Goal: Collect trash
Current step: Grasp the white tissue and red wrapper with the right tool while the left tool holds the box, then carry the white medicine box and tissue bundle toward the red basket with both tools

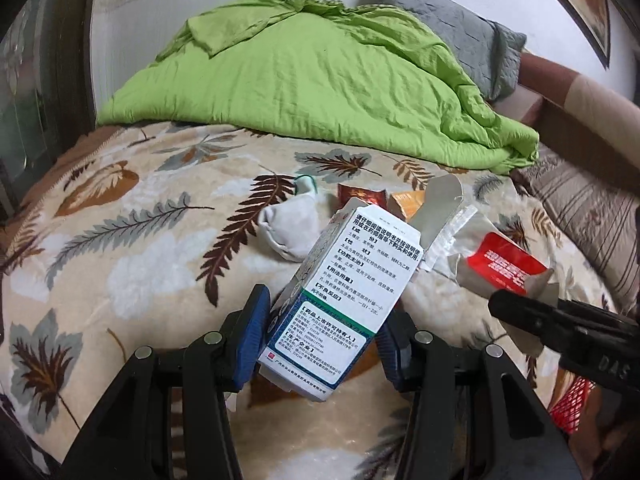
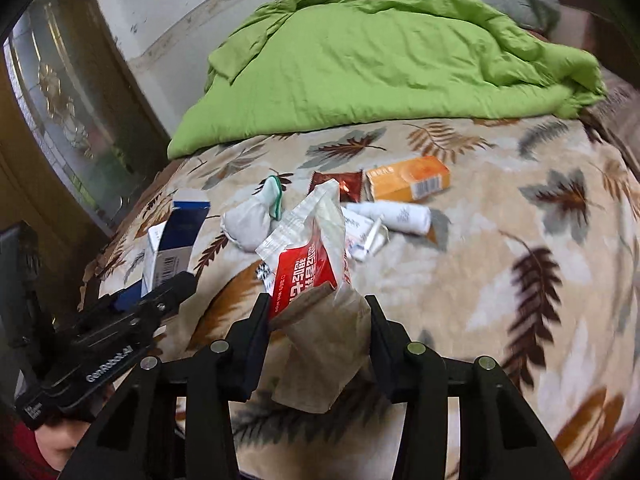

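The left hand-held gripper (image 1: 322, 340) clamps a box (image 1: 340, 292) — the right hand-held gripper (image 2: 316, 320) seemingly pinches a wrapper (image 2: 316, 264). Keep both grips firm; more litter lies ahead.

Leaf-print bed (image 2: 500, 208) carries green quilt (image 2: 380, 52), orange box (image 2: 408, 178), wrappers (image 2: 340, 184).

Both fisheye views look forward from wrist height, low and close over the leaf-patterned bed (image 1: 120, 264), facing the green quilt (image 1: 304, 76) heaped at its far end. The left wrist camera sits to the left, catching the right gripper (image 1: 520, 300) at its right edge; the right wrist camera catches the left gripper (image 2: 172, 284) at its left edge. Both share the quilt, the blanket's middle and the white pouch (image 1: 286, 226) lying there.
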{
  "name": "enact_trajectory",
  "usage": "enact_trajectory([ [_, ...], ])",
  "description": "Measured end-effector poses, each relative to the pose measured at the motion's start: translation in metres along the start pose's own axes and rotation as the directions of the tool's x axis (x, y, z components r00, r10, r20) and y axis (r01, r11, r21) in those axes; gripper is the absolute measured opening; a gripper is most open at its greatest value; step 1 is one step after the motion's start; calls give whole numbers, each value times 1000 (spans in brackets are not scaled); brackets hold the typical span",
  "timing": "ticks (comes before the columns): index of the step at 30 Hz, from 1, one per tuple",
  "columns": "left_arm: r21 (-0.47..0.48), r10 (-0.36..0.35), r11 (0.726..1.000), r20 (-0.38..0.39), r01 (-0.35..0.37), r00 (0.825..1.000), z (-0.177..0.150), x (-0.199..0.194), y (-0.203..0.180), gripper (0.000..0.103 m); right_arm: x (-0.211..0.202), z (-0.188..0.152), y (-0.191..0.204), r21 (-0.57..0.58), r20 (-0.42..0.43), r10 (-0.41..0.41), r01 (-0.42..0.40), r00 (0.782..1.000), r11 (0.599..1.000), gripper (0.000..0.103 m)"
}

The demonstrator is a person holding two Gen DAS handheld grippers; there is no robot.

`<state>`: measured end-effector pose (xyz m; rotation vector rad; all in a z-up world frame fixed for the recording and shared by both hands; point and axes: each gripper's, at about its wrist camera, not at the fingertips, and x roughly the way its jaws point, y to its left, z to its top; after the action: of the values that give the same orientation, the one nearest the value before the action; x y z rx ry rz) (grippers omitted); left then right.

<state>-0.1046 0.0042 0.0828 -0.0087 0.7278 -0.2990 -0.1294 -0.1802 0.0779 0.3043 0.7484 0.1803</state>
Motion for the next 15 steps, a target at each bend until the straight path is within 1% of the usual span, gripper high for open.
enact_trajectory([
  [3,32,33,999,12,-33,999,-5,-3,-7,49,-9,-9,-3,12,23,-12,11,1000,1000,49],
  [5,36,55,998,20,-56,998,-6,-4,-8,49,-15,-9,-5,16,47,-20,19,999,1000,49],
  [8,44,87,995,26,-88,996,-8,-5,-9,49,-17,-12,-6,19,61,-25,24,998,1000,49],
  [15,74,115,990,29,-117,993,-10,-3,-13,49,-16,-12,-4,18,71,-24,23,997,1000,49],
])
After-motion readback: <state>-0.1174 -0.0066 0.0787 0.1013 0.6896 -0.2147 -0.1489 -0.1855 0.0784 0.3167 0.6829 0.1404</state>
